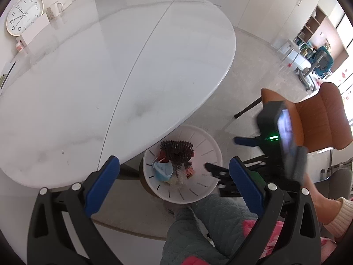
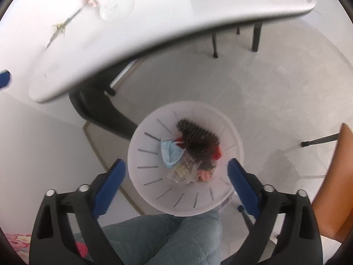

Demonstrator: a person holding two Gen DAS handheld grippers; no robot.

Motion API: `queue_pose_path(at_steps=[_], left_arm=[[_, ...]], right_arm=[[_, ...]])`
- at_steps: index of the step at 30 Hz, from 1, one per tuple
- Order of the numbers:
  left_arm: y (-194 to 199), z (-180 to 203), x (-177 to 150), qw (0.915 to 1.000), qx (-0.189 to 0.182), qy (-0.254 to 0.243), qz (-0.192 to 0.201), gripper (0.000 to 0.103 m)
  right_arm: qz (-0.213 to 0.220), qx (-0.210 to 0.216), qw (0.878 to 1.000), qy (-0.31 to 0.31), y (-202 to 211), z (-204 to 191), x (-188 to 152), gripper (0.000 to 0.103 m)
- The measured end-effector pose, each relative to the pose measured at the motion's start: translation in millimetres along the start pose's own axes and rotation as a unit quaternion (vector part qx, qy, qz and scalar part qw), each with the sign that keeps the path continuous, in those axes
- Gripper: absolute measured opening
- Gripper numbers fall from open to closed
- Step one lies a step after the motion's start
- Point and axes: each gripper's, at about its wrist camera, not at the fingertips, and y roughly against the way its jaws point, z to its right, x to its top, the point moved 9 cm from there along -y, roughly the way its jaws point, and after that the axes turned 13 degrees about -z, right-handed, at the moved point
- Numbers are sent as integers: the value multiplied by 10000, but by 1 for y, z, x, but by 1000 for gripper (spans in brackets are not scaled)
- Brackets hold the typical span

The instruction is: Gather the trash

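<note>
A white slotted trash bin (image 1: 205, 152) stands on the floor by the table's near edge; it also shows in the right wrist view (image 2: 150, 161). In it lie a blue face mask (image 1: 163, 170) (image 2: 171, 152), a dark pine cone (image 1: 176, 150) (image 2: 198, 139), and clear and red wrappers (image 2: 187, 172). My left gripper (image 1: 174, 170) is open and empty, over the table edge and bin. My right gripper (image 2: 176, 172) is open and empty above the bin; it shows in the left wrist view (image 1: 222, 154) as well.
A white oval marble table (image 1: 110, 66) (image 2: 132, 22) carries a clock (image 1: 24, 14), a white box (image 1: 36, 29), a mug (image 1: 55, 10) and a thin stem (image 2: 59, 27) at its far side. An orange chair (image 1: 317, 117) stands right. The person's legs (image 2: 167, 238) are below.
</note>
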Motion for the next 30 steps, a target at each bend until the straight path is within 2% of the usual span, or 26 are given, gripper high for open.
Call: queue_pose_path(at_steps=[3, 7, 11, 14, 18, 21, 23, 27, 30], left_arm=[[17, 0, 3, 9999, 7, 71, 155, 95], [46, 1, 5, 9991, 157, 200, 350, 95], [69, -7, 9, 9966, 340, 594, 448, 95], [80, -15, 16, 9932, 448, 923, 543, 95], [91, -25, 31, 9878, 670, 1276, 581, 95], [98, -35, 40, 9821, 1023, 1481, 550, 95], [107, -45, 47, 9754, 1239, 1721, 595, 95], [134, -65, 56, 9591, 1357, 2329, 869, 95], [156, -76, 64, 9506, 1485, 2509, 1066, 95]], right_arm=[[316, -222, 9992, -101, 46, 6, 1, 100], [514, -526, 9970, -222, 101, 17, 0, 100], [726, -662, 9949, -231, 147, 14, 11, 101], [864, -749, 9934, -8, 169, 9, 25, 101], [901, -754, 9923, 380, 179, -4, 55, 101], [945, -691, 9905, 728, 184, -16, 83, 101], [968, -671, 9889, 903, 187, -22, 101, 101], [1071, -618, 9849, 1213, 202, -35, 139, 101], [1284, -590, 9821, 1249, 225, -43, 162, 101]])
